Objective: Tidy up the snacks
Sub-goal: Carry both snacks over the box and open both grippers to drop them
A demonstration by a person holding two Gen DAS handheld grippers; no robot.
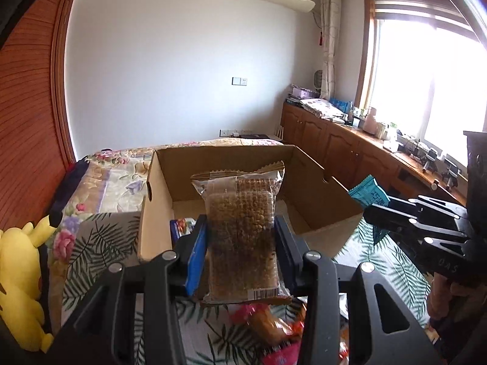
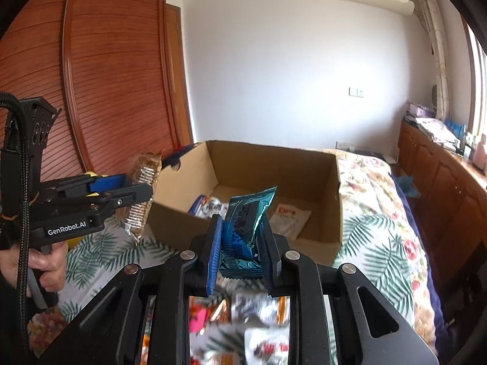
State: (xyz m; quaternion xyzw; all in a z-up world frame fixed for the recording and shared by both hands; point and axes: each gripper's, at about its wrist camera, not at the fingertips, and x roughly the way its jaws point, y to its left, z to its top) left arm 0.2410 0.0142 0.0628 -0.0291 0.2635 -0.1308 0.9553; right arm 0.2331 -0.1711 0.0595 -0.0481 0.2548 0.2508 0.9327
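My left gripper [image 1: 240, 231] is shut on a clear pack of brown nut brittle [image 1: 243, 228], held upright in front of an open cardboard box [image 1: 158, 188] on the bed. My right gripper [image 2: 240, 237] is shut on a teal foil snack packet [image 2: 243, 228], also raised before the cardboard box [image 2: 331, 188]. Inside the box lie a white-and-red packet [image 2: 287, 217] and a blue-edged packet [image 2: 207, 205]. In the right wrist view the left gripper [image 2: 137, 194] shows at left with its brittle pack [image 2: 143, 182]. The left wrist view shows the right gripper [image 1: 371, 213] with the teal packet [image 1: 368, 194].
Several loose snack packets [image 2: 261, 313] lie on the leaf-print bedspread [image 2: 374, 243] below the grippers. A yellow plush toy [image 1: 21, 273] sits at the bed's left edge. A wooden wardrobe [image 2: 91, 60] stands at left, low cabinets [image 1: 350, 146] under the window at right. A hand [image 2: 45, 267] holds the left gripper's handle.
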